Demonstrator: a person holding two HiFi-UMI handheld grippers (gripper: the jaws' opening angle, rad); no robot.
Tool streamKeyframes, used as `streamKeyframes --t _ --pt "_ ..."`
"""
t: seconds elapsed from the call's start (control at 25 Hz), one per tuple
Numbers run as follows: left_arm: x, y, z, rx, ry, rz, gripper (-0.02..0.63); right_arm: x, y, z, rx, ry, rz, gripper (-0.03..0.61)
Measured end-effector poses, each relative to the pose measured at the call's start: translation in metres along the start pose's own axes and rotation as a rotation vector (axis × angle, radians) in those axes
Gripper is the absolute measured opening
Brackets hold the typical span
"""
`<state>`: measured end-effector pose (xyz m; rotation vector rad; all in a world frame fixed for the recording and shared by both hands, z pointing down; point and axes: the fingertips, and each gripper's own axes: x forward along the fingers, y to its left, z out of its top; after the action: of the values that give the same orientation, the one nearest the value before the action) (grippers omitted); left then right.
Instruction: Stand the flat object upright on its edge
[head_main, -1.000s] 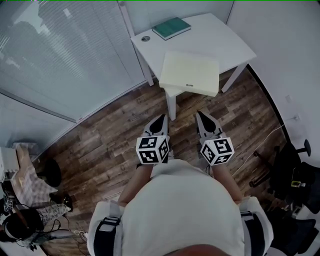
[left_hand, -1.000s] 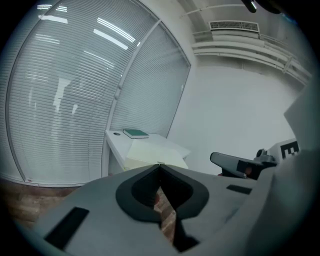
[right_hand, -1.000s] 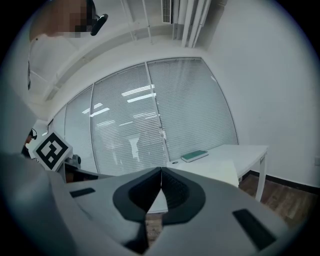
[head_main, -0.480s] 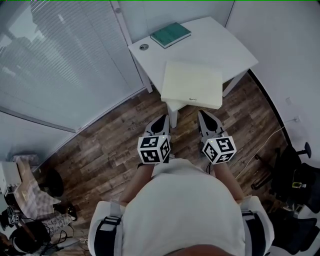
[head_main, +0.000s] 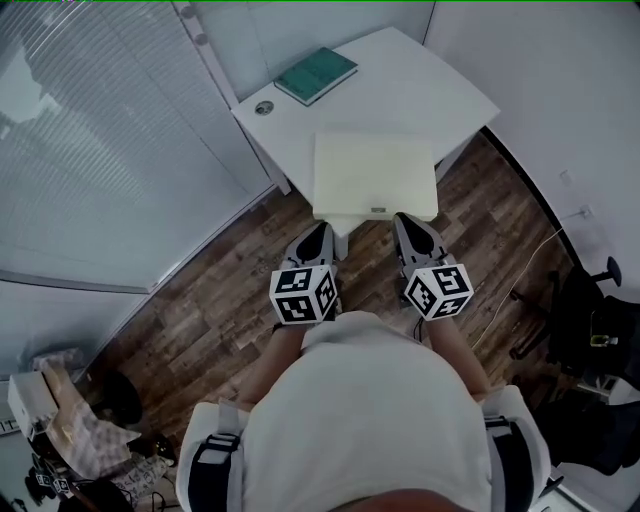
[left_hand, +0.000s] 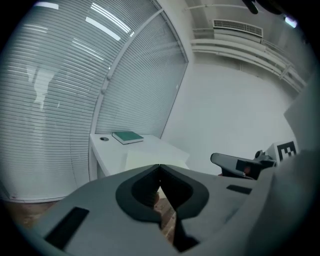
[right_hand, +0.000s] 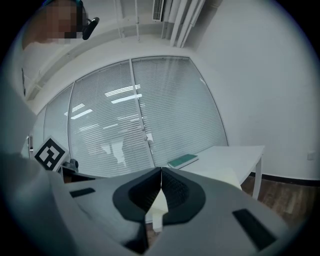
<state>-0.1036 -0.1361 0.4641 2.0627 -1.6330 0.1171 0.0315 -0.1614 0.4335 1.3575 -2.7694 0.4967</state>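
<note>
Board (head_main: 375, 172), pale cream, square, flat on white table (head_main: 425, 80)

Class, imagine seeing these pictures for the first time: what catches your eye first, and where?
A pale board lies flat at the near edge of the white table, with a green book at its far side. Short of it, the left gripper and right gripper point toward the board, both shut and empty.
</note>
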Motion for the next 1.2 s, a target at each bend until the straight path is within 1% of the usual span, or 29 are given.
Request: streamKeyframes --t 0.28,0.56,0.68,0.92,1.2 --pt "0.02 0.009 0.004 0.023 0.028 -0.054 0.02 0.01 -0.01 -0.002 0.044 -0.02 -0.071 0.02" --pt "0.036 0.017 0.008 0.048 0.051 -0.108 0.02 0.017 -0.017 -0.008 0.059 -0.025 -0.142 0.02" --pt "0.043 0.021 0.006 0.056 0.065 -0.128 0.02 0.019 -0.021 -0.012 0.081 -0.03 -0.17 0.02" --pt "0.055 0.028 0.001 0.07 0.098 -0.161 0.02 0.019 -0.034 -0.023 0.172 -0.063 -0.23 0.02" --pt "0.063 0.029 -0.003 0.079 0.122 -0.187 0.02 0.009 -0.053 -0.043 0.34 -0.106 -0.27 0.02"
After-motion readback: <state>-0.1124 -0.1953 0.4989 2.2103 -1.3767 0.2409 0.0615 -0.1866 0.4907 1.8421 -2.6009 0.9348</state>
